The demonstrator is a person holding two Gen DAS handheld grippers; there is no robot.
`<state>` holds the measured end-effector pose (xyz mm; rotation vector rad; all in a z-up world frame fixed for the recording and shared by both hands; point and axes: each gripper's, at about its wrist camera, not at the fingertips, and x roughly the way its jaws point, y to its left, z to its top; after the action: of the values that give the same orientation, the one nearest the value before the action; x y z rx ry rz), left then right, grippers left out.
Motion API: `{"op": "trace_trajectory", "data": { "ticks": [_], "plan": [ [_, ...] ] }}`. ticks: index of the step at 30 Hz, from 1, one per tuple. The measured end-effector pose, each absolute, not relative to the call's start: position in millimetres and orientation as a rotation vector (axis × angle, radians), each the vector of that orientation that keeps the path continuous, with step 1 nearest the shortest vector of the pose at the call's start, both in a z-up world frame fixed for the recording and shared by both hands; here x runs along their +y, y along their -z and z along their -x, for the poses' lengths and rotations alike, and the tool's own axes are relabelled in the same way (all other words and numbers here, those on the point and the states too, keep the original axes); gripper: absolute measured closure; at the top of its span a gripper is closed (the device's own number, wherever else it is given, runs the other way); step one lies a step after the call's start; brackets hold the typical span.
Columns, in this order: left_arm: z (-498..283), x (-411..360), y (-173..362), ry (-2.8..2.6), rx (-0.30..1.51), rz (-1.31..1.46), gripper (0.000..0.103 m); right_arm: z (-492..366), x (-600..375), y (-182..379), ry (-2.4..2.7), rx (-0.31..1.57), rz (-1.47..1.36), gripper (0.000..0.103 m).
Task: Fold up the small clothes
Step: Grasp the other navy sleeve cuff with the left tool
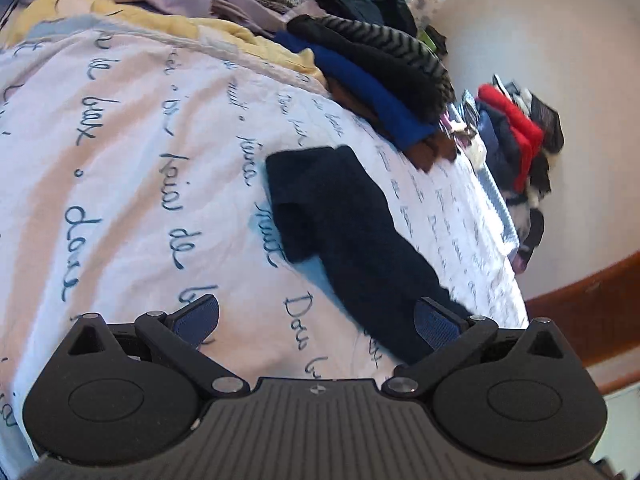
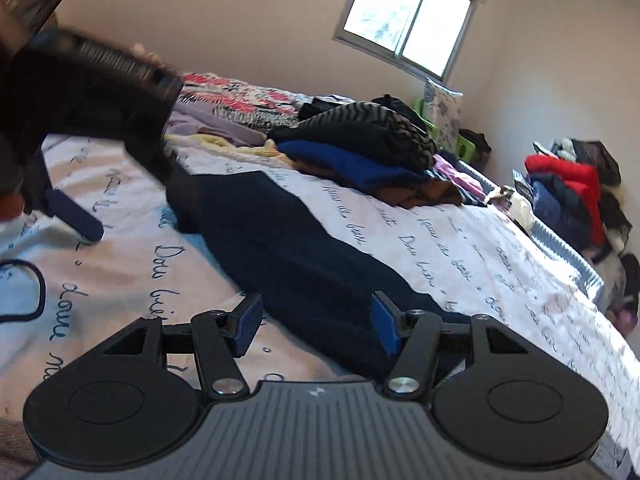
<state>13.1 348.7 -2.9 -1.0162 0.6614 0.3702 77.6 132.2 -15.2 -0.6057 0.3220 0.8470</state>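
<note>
A: What fills your view, biggest first?

B: The bed's white cover [image 1: 132, 152] with blue handwriting takes most of both frames. At the upper centre of your left wrist view sits a stack of folded clothes [image 1: 372, 80], a striped dark piece on top, a bright blue one under it. Farther off, at the right edge against the wall, a heap with a red garment [image 1: 516, 136].

A: And the piece you are folding?

B: The dark navy garment [image 1: 340, 220] lies flat on the cover, running from the centre of the left wrist frame down to the lower right. In the right wrist frame it stretches from the centre to the bottom.

A: Your grippers?

B: Your left gripper [image 1: 316, 320] has its jaws spread wide, with nothing pinched; the right finger's pad [image 1: 436, 324] overlaps the garment's near end. Your right gripper [image 2: 316, 328] stands about half apart above the garment's near edge, gripping nothing. Your left gripper also shows blurred at the upper left of the right wrist frame.
</note>
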Motion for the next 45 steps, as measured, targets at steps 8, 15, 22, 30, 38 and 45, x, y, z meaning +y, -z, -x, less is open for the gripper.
{"op": "trace_trajectory", "data": {
  "ticks": [8,15,22,30,38,45],
  "plan": [
    [-26.4,400.7,9.4,-0.338,0.576,1.171,0.003,-51.7,198.0,58.5,-0.770,0.125,0.916,0.044],
    [-63.2,425.5,42.5,-0.213,0.558,1.334,0.035,-83.8,213.5,50.0,-0.633,0.140,0.836,0.044],
    [-75.0,436.4,55.4,-0.190,0.471,1.397,0.044,-127.2,181.7,34.8,-0.460,0.240,0.678,0.044],
    [-87.5,431.2,62.7,-0.250,0.524,1.323,0.087,-147.0,161.5,42.8,-0.434,0.368,0.592,0.039],
    [-73.5,424.7,52.7,-0.337,0.443,1.221,0.096,-149.2,160.7,44.7,-0.439,0.377,0.606,0.033],
    [-39.5,416.9,14.4,-0.575,0.330,0.950,0.096,-135.6,148.8,26.8,-0.533,0.410,0.555,0.027]
  ]
}}
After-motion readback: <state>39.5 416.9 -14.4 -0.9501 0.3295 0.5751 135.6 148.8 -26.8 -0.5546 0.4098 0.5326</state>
